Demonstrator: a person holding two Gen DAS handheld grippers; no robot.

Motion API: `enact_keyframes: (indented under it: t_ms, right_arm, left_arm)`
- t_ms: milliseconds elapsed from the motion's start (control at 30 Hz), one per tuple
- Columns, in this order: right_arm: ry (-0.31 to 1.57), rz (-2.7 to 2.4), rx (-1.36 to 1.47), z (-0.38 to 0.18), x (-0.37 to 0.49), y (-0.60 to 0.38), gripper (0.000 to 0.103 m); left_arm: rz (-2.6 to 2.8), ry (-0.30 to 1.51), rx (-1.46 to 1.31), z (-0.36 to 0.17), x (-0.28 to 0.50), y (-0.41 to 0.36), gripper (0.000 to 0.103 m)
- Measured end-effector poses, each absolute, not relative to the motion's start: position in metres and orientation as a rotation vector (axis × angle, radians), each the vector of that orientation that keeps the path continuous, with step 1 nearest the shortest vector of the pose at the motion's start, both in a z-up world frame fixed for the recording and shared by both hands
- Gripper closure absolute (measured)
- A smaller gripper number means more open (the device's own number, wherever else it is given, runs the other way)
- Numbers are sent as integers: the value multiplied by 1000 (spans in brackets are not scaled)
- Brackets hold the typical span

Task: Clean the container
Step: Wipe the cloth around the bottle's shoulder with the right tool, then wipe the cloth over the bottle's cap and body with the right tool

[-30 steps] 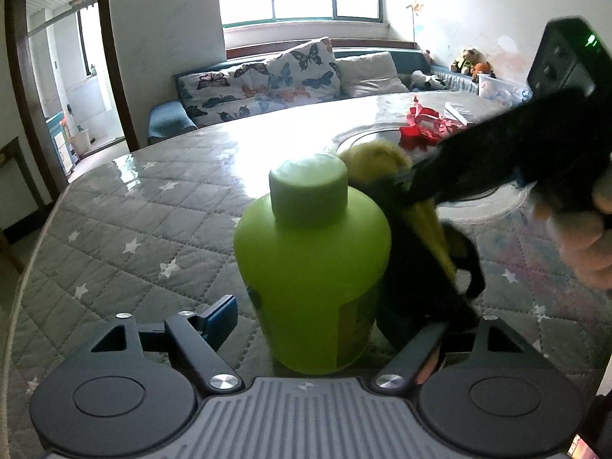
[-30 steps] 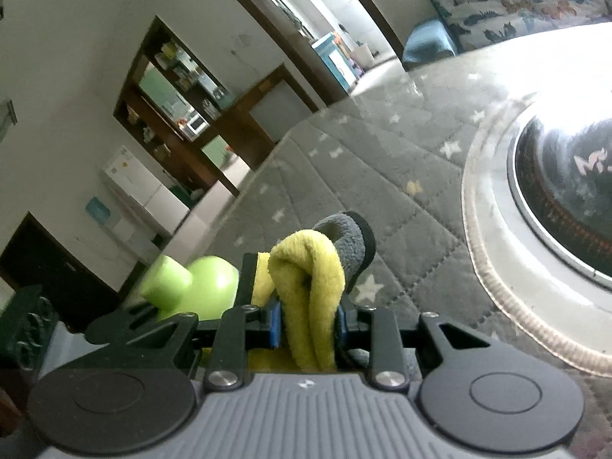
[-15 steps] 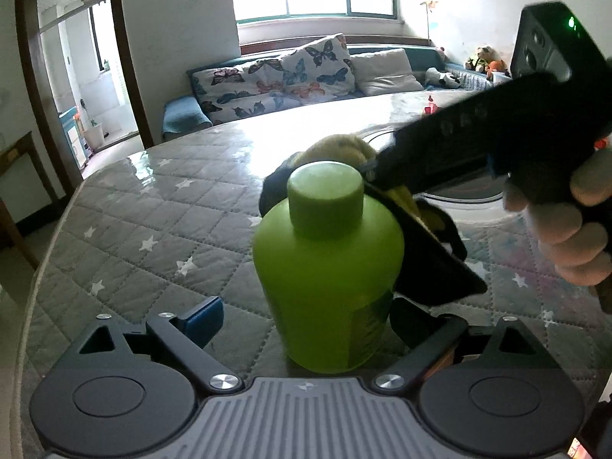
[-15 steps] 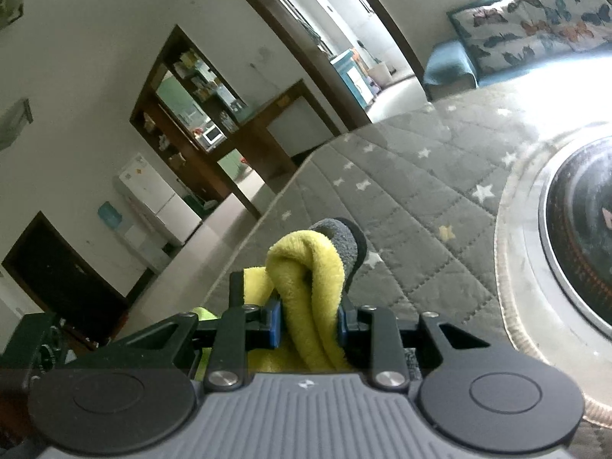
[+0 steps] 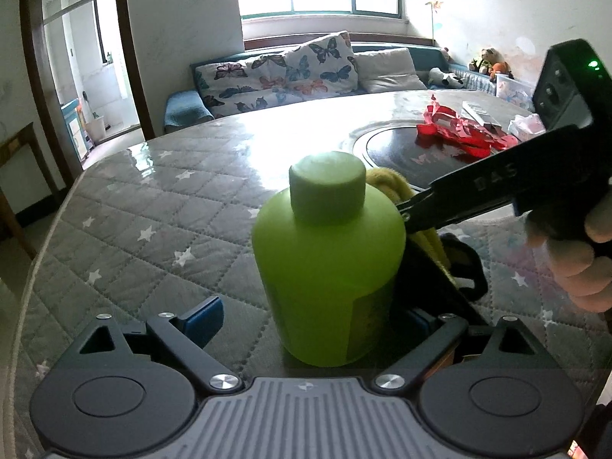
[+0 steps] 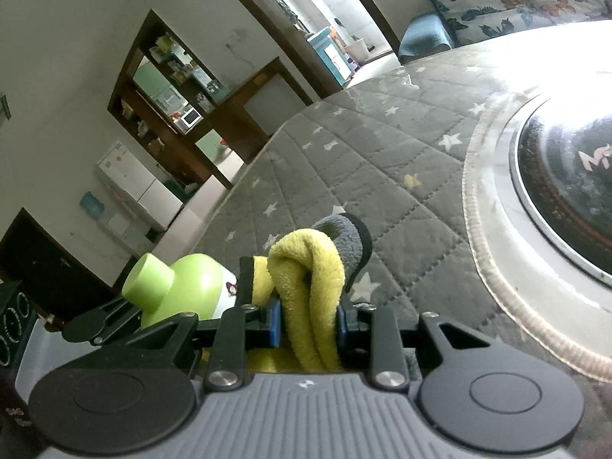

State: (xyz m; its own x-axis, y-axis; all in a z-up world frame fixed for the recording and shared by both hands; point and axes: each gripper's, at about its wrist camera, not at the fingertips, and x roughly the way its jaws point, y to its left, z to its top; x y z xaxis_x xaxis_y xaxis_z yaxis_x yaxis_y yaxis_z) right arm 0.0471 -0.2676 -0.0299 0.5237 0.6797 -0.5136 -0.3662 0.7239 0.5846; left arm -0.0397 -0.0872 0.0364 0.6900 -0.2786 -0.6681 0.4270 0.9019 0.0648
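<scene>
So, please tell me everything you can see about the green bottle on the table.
The green bottle looks like smooth lime plastic, with a squat round body and a wide cylindrical cap, closed. A label shows low on its side. It stands upright on the quilted grey table cover, between the open left gripper fingers. The yellow cloth, clamped in the right gripper, lies against its right side.

"DAS" on right tool (image 5: pixel 493 181) arm; turntable (image 5: pixel 394 149) lettering illegible, perhaps "M".

Glossy plastic bottle (image 5: pixel 329 267), fluffy cloth (image 6: pixel 313 283)
</scene>
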Motion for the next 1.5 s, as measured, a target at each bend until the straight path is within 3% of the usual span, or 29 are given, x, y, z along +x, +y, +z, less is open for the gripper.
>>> enact_keyframes:
  t_ms: [267, 533, 1500]
  right_arm:
    - [730, 664, 451, -9, 28, -277, 76]
    - [646, 701, 440, 20, 35, -268, 76]
    - [802, 627, 438, -32, 34, -272, 76]
  left_arm:
    - [-381, 725, 207, 35, -40, -84, 7]
    - [-353, 719, 194, 39, -43, -85, 0]
    - [-317, 761, 150, 42, -43, -81, 0]
